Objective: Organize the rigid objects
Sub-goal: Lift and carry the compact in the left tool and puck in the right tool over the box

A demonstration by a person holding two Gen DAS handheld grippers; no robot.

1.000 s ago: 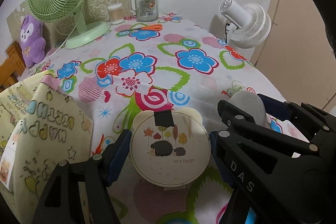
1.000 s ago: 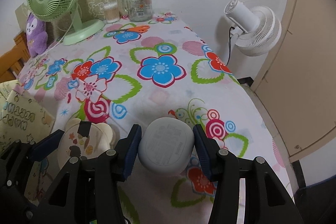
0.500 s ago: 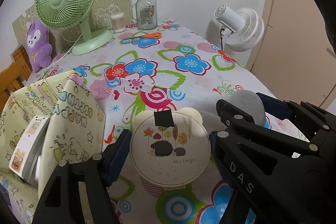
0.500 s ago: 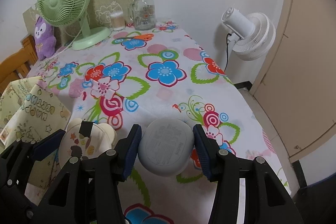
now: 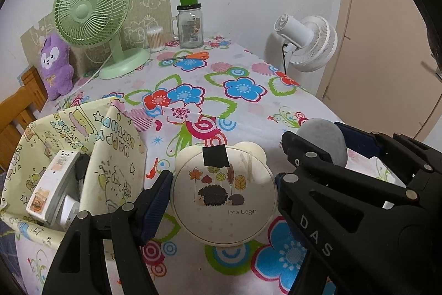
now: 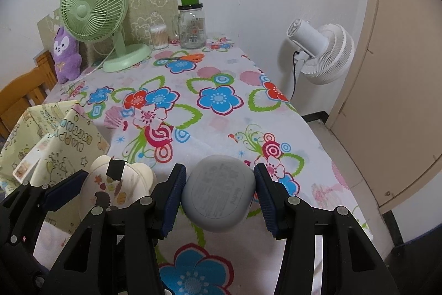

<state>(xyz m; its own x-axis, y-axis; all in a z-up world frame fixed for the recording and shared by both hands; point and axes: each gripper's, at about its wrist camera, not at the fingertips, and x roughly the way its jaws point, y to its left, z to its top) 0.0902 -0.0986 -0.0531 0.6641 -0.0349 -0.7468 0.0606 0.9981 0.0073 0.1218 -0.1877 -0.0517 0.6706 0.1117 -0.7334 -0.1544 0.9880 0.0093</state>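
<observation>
A round cream case with bear ears and a hedgehog print (image 5: pixel 224 194) hangs above the flowered tablecloth (image 5: pixel 193 90), clamped between the blue pads of my left gripper (image 5: pixel 221 192). My right gripper (image 6: pixel 218 195) is shut on a grey rounded earbud case (image 6: pixel 219 191), also lifted off the cloth. The two grippers sit side by side: the grey case (image 5: pixel 324 141) shows right of the cream one in the left wrist view, and the cream case (image 6: pixel 116 184) shows at lower left in the right wrist view.
A yellow patterned fabric bin (image 5: pixel 69 156) holding a white box (image 5: pixel 51 184) stands at the near left. At the back are a green desk fan (image 5: pixel 94 15), a glass jar (image 5: pixel 190 25), a cotton swab tub (image 5: pixel 156 39), orange scissors (image 5: pixel 193 55) and a purple plush (image 5: pixel 55 65). A white fan (image 5: pixel 306 43) stands past the right edge.
Both grippers have risen and drawn back from the table with their cases held. More of the near tablecloth and the fabric bin with its white box has come into view.
</observation>
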